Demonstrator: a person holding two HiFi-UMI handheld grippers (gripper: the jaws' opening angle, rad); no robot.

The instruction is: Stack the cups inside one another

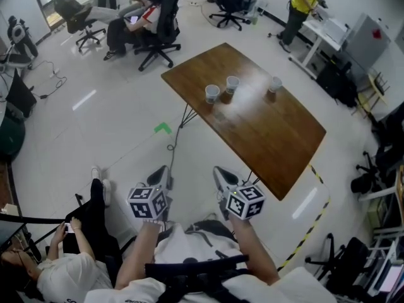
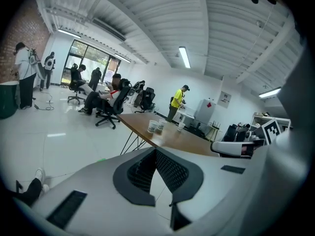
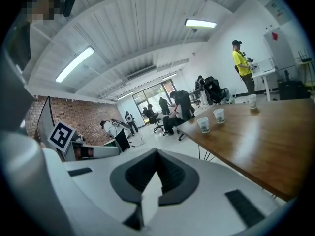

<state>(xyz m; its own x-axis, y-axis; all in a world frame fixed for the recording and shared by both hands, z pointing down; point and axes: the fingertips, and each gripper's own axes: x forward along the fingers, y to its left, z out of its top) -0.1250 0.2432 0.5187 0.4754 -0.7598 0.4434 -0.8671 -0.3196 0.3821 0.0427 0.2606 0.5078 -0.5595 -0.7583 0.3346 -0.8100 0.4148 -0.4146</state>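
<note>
Three white paper cups stand apart on the brown wooden table point(image 1: 271, 137): one at the left point(image 1: 212, 93), one beside it point(image 1: 232, 84), one further right point(image 1: 275, 84). Both grippers hang over the floor, well short of the table's near edge. My left gripper point(image 1: 163, 172) and right gripper point(image 1: 219, 173) are side by side, each shut with nothing between the jaws. The left gripper view has its shut gripper point(image 2: 156, 152) pointing at the cups point(image 2: 153, 126) on the table point(image 2: 189, 140). In the right gripper view the shut gripper point(image 3: 157, 154) faces the table point(image 3: 268, 136) and the cups point(image 3: 203, 125).
People sit on office chairs point(image 1: 158, 40) beyond the table. A person in yellow point(image 1: 302, 5) stands by a white desk. Another person point(image 1: 57, 264) sits at lower left. A green mark point(image 1: 163, 129) and striped tape point(image 1: 315, 216) lie on the floor.
</note>
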